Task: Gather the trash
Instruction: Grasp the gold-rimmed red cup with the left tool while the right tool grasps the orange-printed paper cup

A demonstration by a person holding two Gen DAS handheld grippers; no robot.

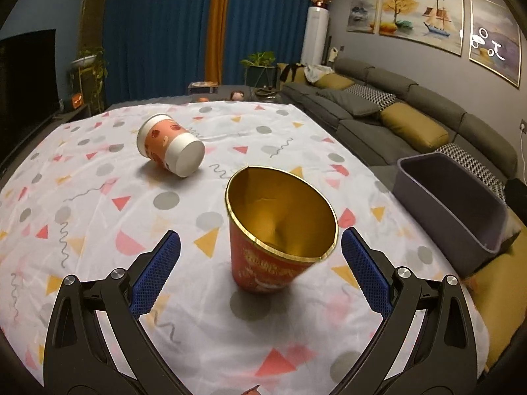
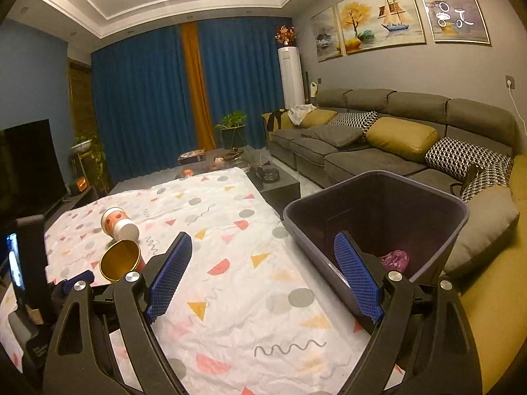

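A red cup with a gold inside [image 1: 280,230] stands tilted on the patterned tablecloth [image 1: 98,197], between the open fingers of my left gripper [image 1: 260,247], which do not touch it. A pink-and-white cup [image 1: 169,144] lies on its side farther back. Both cups also show in the right wrist view, the red one [image 2: 120,260] and the pink one [image 2: 118,223]. My right gripper [image 2: 263,247] is open and empty, above the table's right edge beside a dark purple bin [image 2: 378,204]. Pink crumpled trash [image 2: 395,260] lies inside the bin.
The bin [image 1: 451,204] sits off the table's right edge against a grey sofa [image 2: 395,131] with cushions. A TV [image 2: 29,164] stands at the left. A dark coffee table [image 2: 230,161] with small items lies beyond the far table edge.
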